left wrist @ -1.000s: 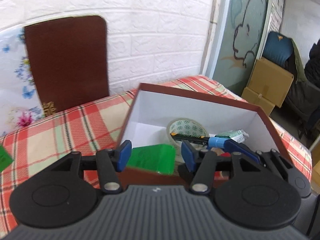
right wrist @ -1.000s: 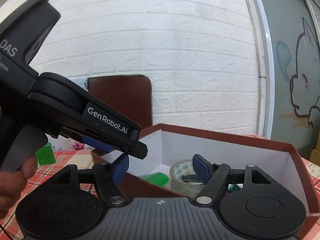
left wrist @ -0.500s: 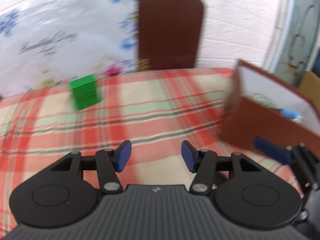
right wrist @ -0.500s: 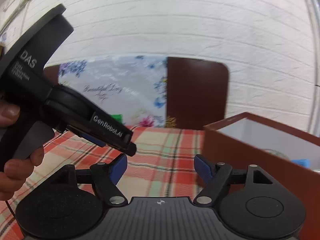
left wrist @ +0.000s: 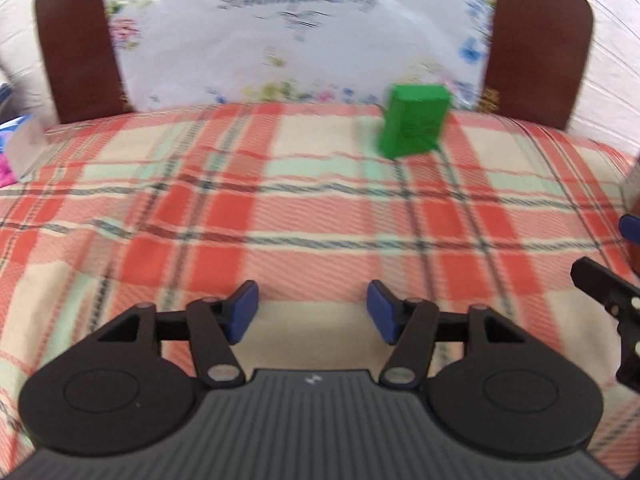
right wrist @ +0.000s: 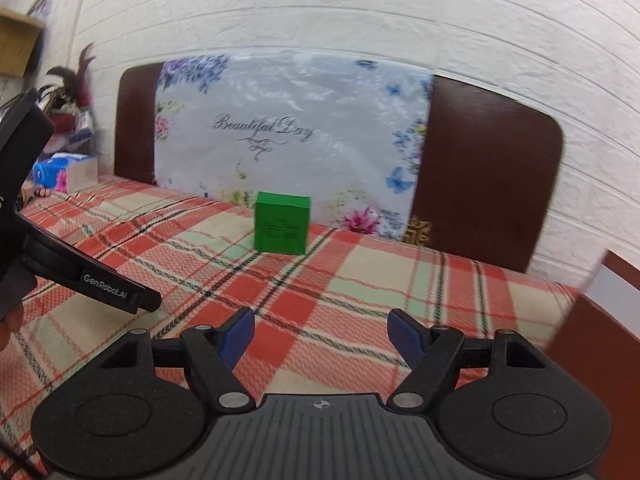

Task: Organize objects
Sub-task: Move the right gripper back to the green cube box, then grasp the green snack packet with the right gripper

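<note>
Item: small green cardboard box [right wrist: 282, 223], upright on the red-and-cream plaid cloth [right wrist: 360, 280], at 12 o'clock of the right gripper [right wrist: 320, 338], at 1 o'clock of the left gripper [left wrist: 312, 312], near the floral plastic-wrapped panel [right wrist: 288, 128]. Both jaws spread, empty. Judged best: approach level, straddle the box's side faces, close squarely, carry toward the brown open box [right wrist: 592, 332] at 3 o'clock.

Green box [right wrist: 282, 223]: solid bright green with small dark print on its face. Table cover [right wrist: 360, 280]: plaid of red-orange, cream and pale mint, crossed by thin dark lines. Headboard [right wrist: 486, 168]: dark brown, with a gold emblem low down. Plastic-wrapped panel [right wrist: 288, 136]: white with blue, purple and pink flowers and grey script. Wall [right wrist: 320, 12]: white brick pattern. Left claw [left wrist: 312, 312] and right claw [right wrist: 322, 336]: black with blue pads. Storage box [right wrist: 600, 328]: brown outside, white inside.
</note>
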`<move>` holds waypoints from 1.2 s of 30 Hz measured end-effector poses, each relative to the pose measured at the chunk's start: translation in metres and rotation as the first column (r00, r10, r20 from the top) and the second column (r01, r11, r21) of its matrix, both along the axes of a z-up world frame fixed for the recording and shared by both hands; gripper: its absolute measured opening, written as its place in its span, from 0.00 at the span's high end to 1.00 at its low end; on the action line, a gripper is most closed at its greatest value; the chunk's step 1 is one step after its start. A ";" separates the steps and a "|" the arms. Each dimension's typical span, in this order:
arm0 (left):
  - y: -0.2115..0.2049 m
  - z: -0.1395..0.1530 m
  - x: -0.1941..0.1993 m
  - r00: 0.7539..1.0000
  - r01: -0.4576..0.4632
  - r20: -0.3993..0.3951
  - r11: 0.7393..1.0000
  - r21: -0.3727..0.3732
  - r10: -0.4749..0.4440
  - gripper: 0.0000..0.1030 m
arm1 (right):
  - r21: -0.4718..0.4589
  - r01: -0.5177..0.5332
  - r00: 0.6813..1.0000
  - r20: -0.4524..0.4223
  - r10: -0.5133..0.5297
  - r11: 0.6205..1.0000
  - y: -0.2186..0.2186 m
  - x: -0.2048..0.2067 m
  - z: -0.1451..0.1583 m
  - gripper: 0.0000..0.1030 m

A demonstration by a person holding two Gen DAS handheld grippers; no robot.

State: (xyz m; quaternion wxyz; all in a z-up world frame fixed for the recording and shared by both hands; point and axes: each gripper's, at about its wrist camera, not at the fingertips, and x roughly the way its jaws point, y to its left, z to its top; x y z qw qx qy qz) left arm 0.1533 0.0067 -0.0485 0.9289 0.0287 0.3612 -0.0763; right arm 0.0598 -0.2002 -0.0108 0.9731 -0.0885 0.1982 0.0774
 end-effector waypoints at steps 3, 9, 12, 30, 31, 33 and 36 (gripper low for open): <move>0.020 -0.005 0.007 0.999 -0.037 0.034 0.999 -0.002 0.037 0.31 | -0.004 -0.041 0.999 -0.018 0.041 0.999 0.013 0.022 -0.002 0.33; 0.056 -0.015 0.012 0.982 -0.115 0.138 0.988 -0.105 0.129 0.23 | 0.049 -0.062 0.997 -0.036 0.064 0.997 0.032 0.073 0.008 0.32; 0.060 -0.015 0.010 0.977 -0.120 0.157 0.983 -0.139 0.141 0.23 | 0.068 -0.070 0.997 -0.022 0.071 0.995 0.042 0.101 0.019 0.27; 0.067 -0.018 0.010 0.975 -0.112 0.170 0.974 -0.196 0.146 0.22 | 0.133 -0.024 0.992 -0.117 0.040 0.991 0.018 0.062 0.004 0.43; 0.066 -0.017 0.010 0.975 -0.111 0.169 0.975 -0.192 0.145 0.22 | 0.143 -0.015 0.991 -0.126 0.034 0.990 0.011 0.043 0.001 0.43; 0.064 -0.017 0.010 0.977 -0.108 0.164 0.978 -0.180 0.139 0.21 | 0.147 0.013 0.990 -0.142 0.008 0.989 -0.002 0.005 -0.006 0.43; 0.058 -0.014 0.013 0.982 -0.097 0.147 0.985 -0.142 0.118 0.20 | 0.125 0.051 0.984 -0.174 -0.029 0.991 -0.019 -0.049 -0.018 0.42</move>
